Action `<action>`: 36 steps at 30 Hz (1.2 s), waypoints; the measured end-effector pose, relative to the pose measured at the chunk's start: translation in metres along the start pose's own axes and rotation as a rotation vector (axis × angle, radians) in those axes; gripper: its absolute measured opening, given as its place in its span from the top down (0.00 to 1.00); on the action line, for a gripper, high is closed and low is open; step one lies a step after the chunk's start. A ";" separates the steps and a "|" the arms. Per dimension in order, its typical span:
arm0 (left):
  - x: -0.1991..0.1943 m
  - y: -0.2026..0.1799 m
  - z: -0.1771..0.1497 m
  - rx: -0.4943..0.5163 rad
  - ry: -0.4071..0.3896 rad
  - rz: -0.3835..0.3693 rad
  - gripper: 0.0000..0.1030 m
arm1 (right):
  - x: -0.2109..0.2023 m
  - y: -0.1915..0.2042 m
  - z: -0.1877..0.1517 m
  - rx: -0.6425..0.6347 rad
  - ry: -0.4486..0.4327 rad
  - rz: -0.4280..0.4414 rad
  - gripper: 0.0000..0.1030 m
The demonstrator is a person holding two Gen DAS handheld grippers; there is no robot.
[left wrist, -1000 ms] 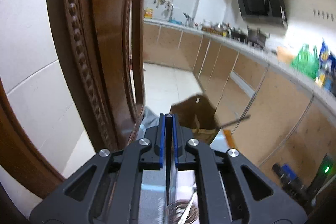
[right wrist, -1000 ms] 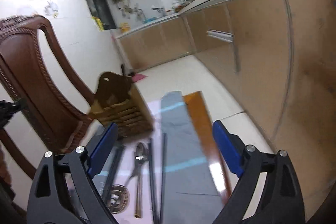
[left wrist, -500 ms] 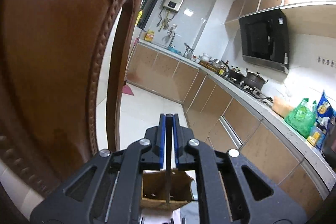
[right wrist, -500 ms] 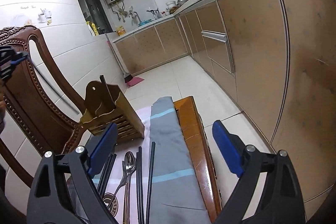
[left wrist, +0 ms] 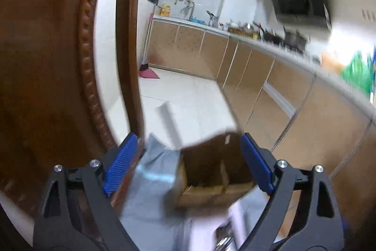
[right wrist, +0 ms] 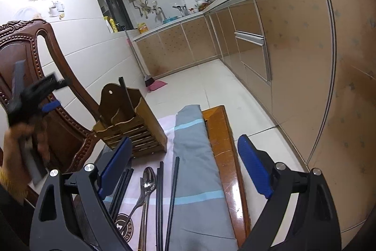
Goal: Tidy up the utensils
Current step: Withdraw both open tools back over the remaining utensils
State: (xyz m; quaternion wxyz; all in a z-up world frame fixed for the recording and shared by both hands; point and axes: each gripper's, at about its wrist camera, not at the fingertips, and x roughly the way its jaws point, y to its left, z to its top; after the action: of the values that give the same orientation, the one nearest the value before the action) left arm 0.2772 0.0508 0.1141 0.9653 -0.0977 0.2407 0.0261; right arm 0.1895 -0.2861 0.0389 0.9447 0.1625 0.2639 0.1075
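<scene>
brown wooden holder (right wrist: 134, 124), black chopsticks (right wrist: 172, 201), silver spoon (right wrist: 148, 182), grey cloth (right wrist: 197, 171) with light-blue stripes.

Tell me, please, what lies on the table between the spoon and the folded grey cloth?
Black chopsticks lie there, lengthwise, between the spoon and the grey cloth. The right wrist view shows this; the left wrist view is too blurred.

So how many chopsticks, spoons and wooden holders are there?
Chopsticks lying flat: at least 5, some hidden by the right fingers
Chopstick standing in the holder: 1
Spoon: 1
Wooden holder: 1
Total: at least 8
</scene>
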 end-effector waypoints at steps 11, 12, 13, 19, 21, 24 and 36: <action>-0.094 0.009 -0.127 0.115 0.074 0.075 0.10 | -0.009 0.036 -0.026 -0.184 0.068 0.155 0.13; -0.095 0.012 -0.135 0.117 0.083 0.075 0.10 | -0.012 0.040 -0.030 -0.209 0.071 0.161 0.13; -0.092 0.012 -0.142 0.124 0.105 0.071 0.10 | -0.015 0.045 -0.033 -0.232 0.071 0.163 0.13; -0.092 0.011 -0.151 0.163 0.124 0.068 0.10 | -0.027 0.054 -0.041 -0.244 0.081 0.188 0.13; -0.089 0.013 -0.152 0.152 0.147 0.042 0.10 | -0.026 0.057 -0.043 -0.253 0.084 0.194 0.14; -0.083 0.012 -0.155 0.162 0.163 0.038 0.10 | -0.024 0.059 -0.046 -0.264 0.089 0.189 0.14; -0.074 0.008 -0.158 0.198 0.192 0.032 0.16 | -0.018 0.062 -0.048 -0.272 0.110 0.205 0.25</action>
State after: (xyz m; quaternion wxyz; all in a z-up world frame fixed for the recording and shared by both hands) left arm 0.1383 0.0265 0.0105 0.9422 -0.0002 0.3348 0.0080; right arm 0.1419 -0.2224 0.0311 0.9262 0.0531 0.2803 0.2464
